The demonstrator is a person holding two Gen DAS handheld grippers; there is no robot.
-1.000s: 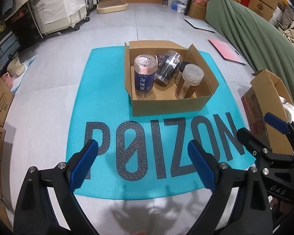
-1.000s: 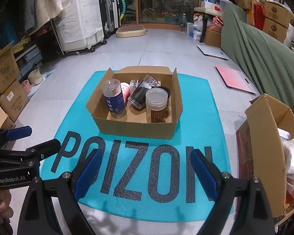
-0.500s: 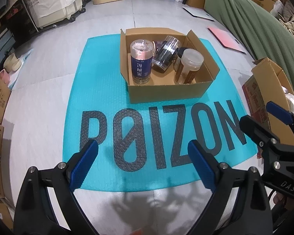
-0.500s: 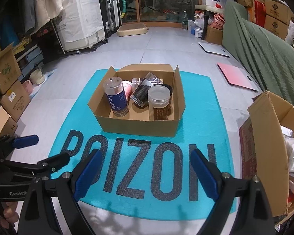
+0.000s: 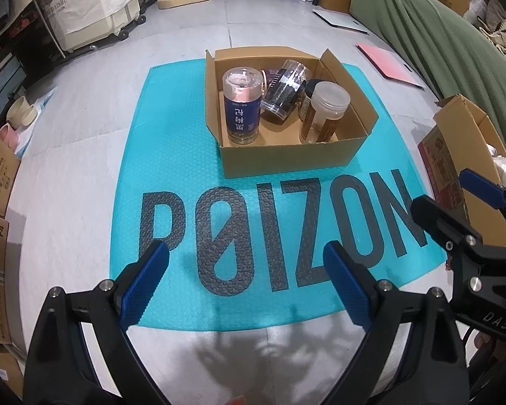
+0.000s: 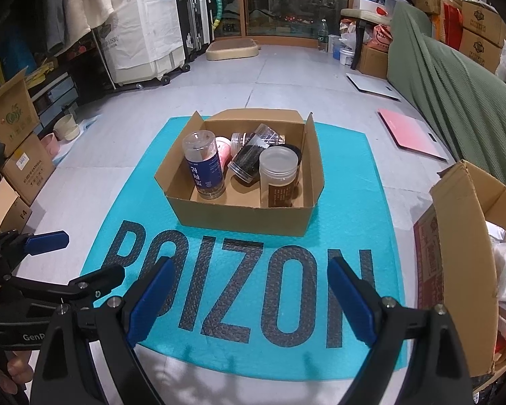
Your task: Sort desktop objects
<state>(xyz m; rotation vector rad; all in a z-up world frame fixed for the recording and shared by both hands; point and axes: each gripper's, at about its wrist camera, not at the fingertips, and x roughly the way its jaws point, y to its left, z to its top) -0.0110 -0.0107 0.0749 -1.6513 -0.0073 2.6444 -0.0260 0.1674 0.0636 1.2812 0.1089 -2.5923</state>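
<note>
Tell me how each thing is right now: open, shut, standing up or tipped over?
Small brown cardboard box: open, flaps up.
Blue-labelled clear jar: upright, capped.
Dark-filled clear jar: leaning over.
Frosted-lid brown jar: upright, lidded.
Left hand-held gripper: open, empty.
Right hand-held gripper: open, empty.
Big cardboard box: open.

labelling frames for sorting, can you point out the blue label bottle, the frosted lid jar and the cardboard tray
blue label bottle (image 5: 242,119), left wrist view, on its blue label
frosted lid jar (image 6: 278,163), right wrist view, on the frosted lid's top
cardboard tray (image 5: 286,160), left wrist view, on the near outer wall
</note>
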